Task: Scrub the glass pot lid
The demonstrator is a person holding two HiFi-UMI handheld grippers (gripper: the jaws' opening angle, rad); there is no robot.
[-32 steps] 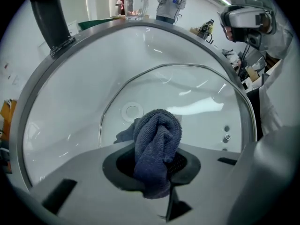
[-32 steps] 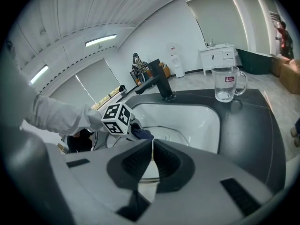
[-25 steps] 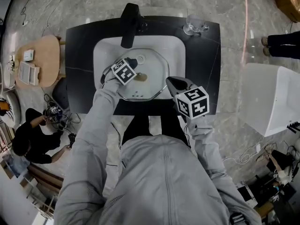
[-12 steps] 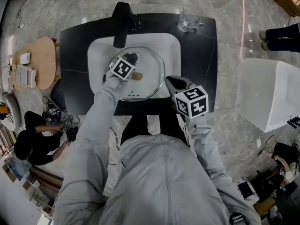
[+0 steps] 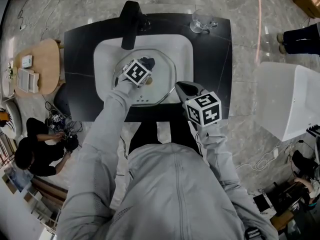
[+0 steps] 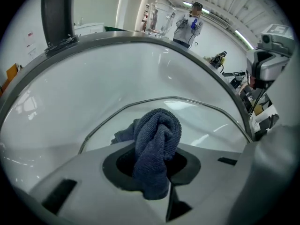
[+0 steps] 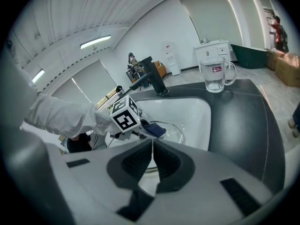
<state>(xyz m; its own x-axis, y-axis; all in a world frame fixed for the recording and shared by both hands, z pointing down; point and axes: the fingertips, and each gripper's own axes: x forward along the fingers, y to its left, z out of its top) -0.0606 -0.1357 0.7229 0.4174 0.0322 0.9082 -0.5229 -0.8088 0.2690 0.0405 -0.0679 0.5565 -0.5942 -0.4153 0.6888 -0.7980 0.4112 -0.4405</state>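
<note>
Black countertop (image 5: pixel 212 64) with a white sink (image 5: pixel 101 54) in its middle. A black faucet (image 5: pixel 130 24) stands behind the sink, a clear mug (image 5: pixel 201 20) at the far right. A glass pot lid (image 5: pixel 165 79) lies in the sink.

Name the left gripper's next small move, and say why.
Probably wipe the cloth across the lid: the left gripper is shut on the cloth over the glass, and the right gripper seems to hold its rim.

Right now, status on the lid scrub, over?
Left gripper shut on blue cloth, cloth on glass lid in sink. Right gripper jaws together, empty, by lid's rim. Nothing blocking.
</note>
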